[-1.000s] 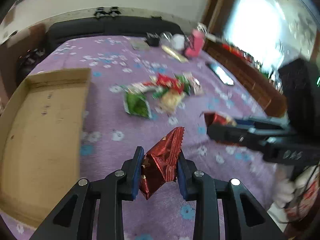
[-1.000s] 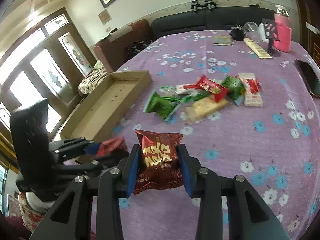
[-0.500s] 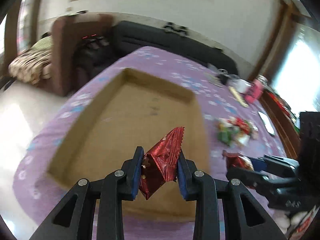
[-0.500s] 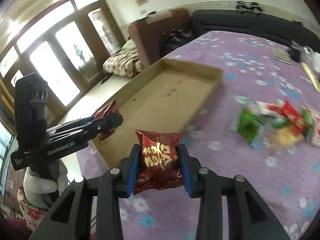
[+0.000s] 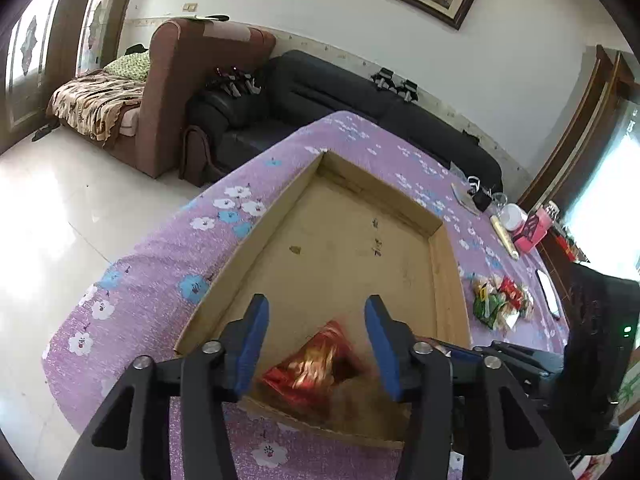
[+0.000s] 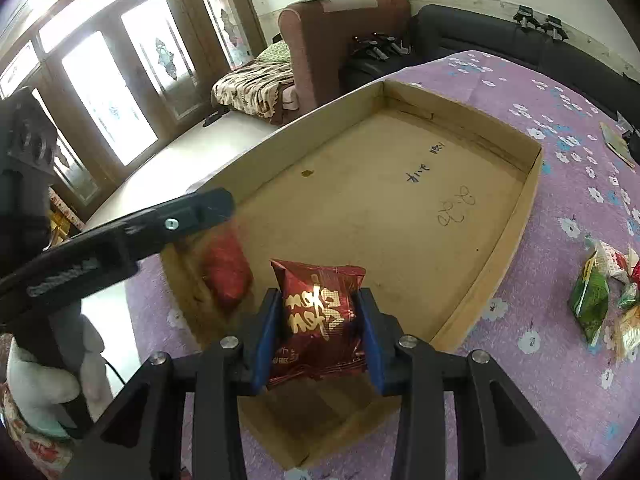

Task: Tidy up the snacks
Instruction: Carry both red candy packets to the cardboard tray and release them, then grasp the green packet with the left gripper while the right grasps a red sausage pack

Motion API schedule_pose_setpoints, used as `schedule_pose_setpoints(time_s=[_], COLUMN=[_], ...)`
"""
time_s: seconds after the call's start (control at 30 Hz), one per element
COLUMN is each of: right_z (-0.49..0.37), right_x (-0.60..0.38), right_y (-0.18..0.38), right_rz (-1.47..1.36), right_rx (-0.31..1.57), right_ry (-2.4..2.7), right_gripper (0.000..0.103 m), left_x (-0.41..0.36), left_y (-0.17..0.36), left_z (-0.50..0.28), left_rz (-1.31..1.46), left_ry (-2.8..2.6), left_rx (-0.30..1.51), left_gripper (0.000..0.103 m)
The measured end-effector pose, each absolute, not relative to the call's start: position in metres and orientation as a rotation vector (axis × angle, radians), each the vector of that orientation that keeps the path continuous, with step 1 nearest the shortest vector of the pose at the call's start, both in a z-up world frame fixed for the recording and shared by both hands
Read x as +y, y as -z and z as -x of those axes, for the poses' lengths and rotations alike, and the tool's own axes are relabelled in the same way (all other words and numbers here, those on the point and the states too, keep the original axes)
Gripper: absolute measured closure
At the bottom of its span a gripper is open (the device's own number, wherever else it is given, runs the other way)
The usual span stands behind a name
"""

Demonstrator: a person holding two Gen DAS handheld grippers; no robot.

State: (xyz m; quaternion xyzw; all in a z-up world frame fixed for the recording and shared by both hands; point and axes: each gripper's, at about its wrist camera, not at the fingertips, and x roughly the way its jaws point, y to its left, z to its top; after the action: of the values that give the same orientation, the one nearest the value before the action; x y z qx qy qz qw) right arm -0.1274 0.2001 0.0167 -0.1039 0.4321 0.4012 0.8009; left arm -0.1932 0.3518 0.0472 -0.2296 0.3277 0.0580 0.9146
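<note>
- Left wrist view: the left hand-held gripper [image 5: 316, 346] is spread wide and empty above the cardboard tray [image 5: 450, 276]; a blurred red snack packet [image 5: 316, 368] sits below the fingers at the tray's near edge.
- Right wrist view: the right hand-held gripper [image 6: 320, 328] is clamped on a red foil snack packet [image 6: 320, 312] over the tray's near end on the purple floral counter [image 6: 560, 380]; more snacks [image 6: 600, 296] lie off to the right.
</note>
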Motion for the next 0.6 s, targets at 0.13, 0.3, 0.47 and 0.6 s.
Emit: schedule_pose_setpoints(time_s=[0.13,0.3,0.47,0.6], right_z=[0.129,0.134,0.141,0.14], right_x=[0.195,0.191,0.194,0.183], right_y=[-0.02,-0.015,-0.01,-0.01], right_rz=[0.197,0.223,0.359,0.372], right_rx=[0.917,0.95,0.922,0.914], right_ry=[-0.859,-0.848,-0.772,-0.748], right_gripper=[0.056,0.048,0.049,0.049], left_x=[0.354,0.353,0.342,0.335], left_y=[-0.053,-0.059,-0.067,-0.074], left_z=[0.197,0.201,0.202,0.202], left_rz=[0.499,0.529,0.516,0.504], left_ry=[-0.121,-0.119,-0.107,-0.083], left_rx=[0.645,0.618,0.606,0.592], left_gripper=[0.042,0.039,0.038,0.035])
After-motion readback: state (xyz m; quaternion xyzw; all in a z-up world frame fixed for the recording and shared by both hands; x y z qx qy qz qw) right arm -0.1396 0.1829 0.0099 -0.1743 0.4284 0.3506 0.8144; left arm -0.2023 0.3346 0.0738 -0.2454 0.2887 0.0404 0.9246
